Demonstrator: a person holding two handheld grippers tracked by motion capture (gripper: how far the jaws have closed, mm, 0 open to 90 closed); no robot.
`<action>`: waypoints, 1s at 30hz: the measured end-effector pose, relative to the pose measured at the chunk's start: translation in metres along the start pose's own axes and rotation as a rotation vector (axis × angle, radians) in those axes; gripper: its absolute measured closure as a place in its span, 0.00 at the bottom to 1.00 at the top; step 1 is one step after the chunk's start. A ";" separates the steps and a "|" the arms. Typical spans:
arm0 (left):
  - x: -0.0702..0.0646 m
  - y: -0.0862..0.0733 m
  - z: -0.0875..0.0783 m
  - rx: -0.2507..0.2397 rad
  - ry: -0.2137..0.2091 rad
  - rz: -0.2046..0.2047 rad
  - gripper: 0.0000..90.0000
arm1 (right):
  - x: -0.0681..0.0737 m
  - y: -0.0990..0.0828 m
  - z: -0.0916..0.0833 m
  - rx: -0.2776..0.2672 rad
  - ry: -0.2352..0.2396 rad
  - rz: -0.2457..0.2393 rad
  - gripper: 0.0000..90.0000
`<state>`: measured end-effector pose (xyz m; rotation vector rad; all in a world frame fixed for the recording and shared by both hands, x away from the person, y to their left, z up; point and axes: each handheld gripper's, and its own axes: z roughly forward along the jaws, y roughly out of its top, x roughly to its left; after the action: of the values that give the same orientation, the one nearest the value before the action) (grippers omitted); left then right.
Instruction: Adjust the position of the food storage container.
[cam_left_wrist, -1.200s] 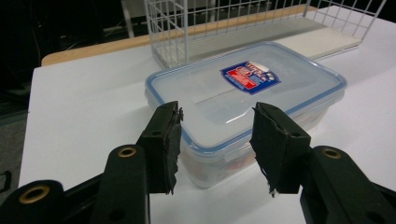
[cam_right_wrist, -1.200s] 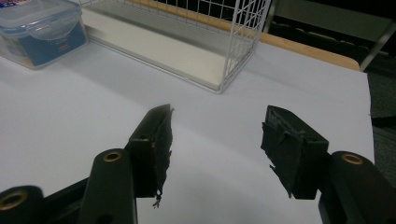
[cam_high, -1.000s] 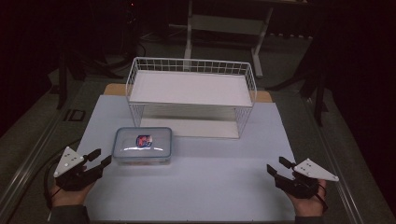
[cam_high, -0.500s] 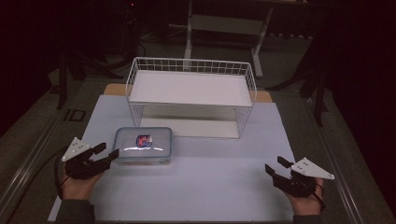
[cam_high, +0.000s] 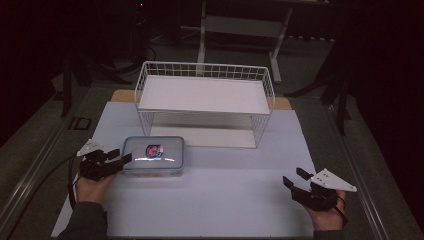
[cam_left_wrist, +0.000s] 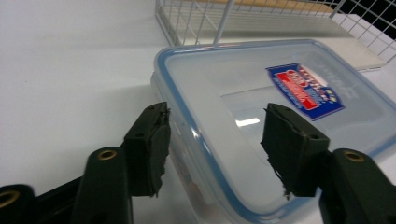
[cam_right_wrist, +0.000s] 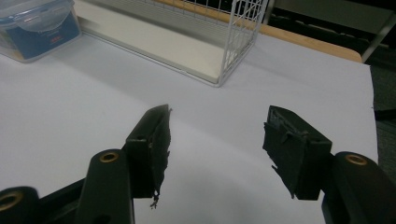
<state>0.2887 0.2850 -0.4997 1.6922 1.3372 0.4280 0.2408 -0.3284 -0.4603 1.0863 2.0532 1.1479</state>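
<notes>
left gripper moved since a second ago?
Yes. The left gripper has moved right, up to the container; its open jaws now straddle that corner.

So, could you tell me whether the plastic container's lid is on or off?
On: the blue-rimmed lid sits flat on the container.

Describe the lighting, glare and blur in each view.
High view: dark room around a lit white table, with a small glare streak on the container lid. Left gripper view: bright and washed out, a highlight on the lid, jaw bases soft. Right gripper view: evenly lit, the wire rack slightly soft.
</notes>
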 end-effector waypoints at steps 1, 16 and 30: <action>0.004 0.001 0.002 -0.004 -0.014 -0.020 0.47 | 0.000 0.000 0.000 0.000 0.000 0.000 0.45; 0.014 0.002 0.000 -0.020 -0.069 -0.064 0.59 | 0.003 0.001 0.002 0.006 0.008 -0.012 0.45; 0.029 0.007 0.002 -0.005 0.099 -0.086 0.99 | 0.006 0.002 0.005 0.011 0.016 -0.023 0.45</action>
<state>0.3042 0.3103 -0.5022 1.6210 1.4730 0.4699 0.2420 -0.3203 -0.4617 1.0597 2.0813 1.1386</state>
